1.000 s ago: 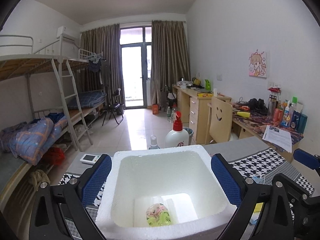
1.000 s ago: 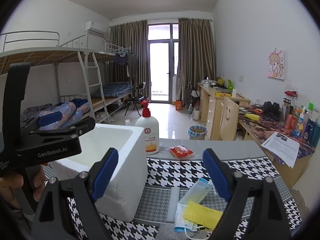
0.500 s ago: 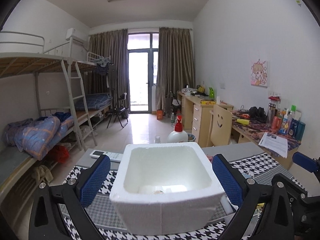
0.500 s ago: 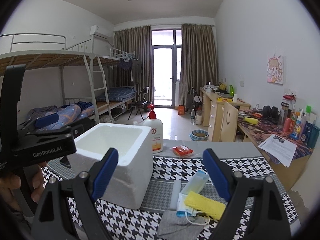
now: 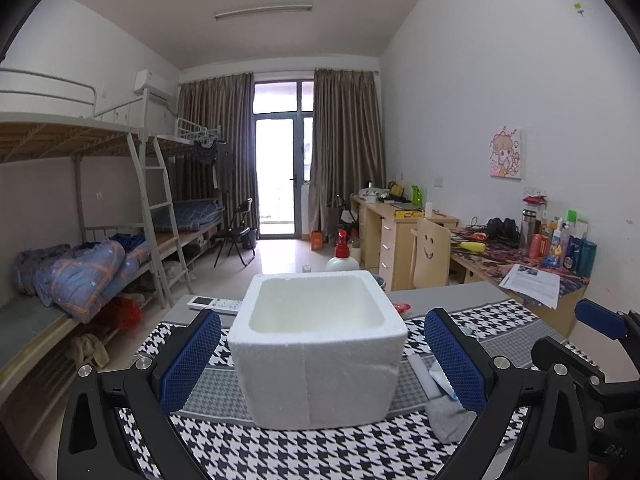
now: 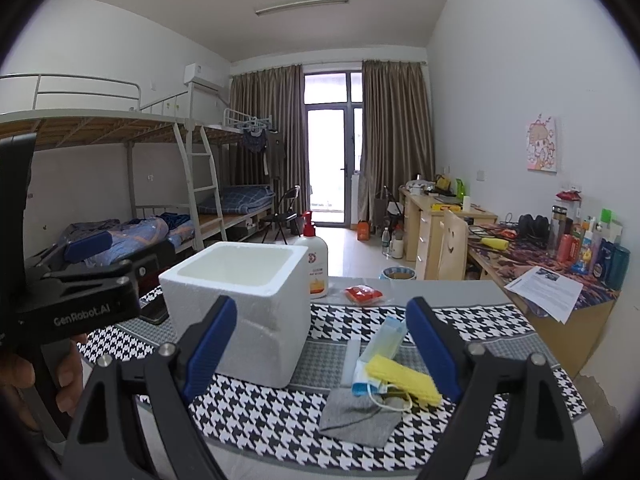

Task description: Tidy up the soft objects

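Observation:
A white foam box point(image 5: 318, 350) stands on the houndstooth tablecloth point(image 5: 320, 456); it also shows in the right wrist view point(image 6: 240, 304). My left gripper point(image 5: 322, 364) is open and empty, its blue pads either side of the box, short of it. My right gripper point(image 6: 322, 354) is open and empty, above a pile to the right of the box: a yellow sponge point(image 6: 404, 376), a blue face mask point(image 6: 370, 380), a grey cloth point(image 6: 356, 412) and a blue packet point(image 6: 386, 338). The box's inside is hidden from both views.
A soap pump bottle point(image 6: 316, 264) stands behind the box, with a red snack packet point(image 6: 364, 294) to its right. A white remote point(image 5: 214, 303) and a dark phone point(image 6: 154, 312) lie at the table's left. A cluttered desk point(image 6: 540, 256) runs along the right wall, bunk beds point(image 5: 80, 264) along the left.
Both grippers have pulled back and up from the box. The left one was over the box opening, where a small packet lay inside; now it sees the box from outside.

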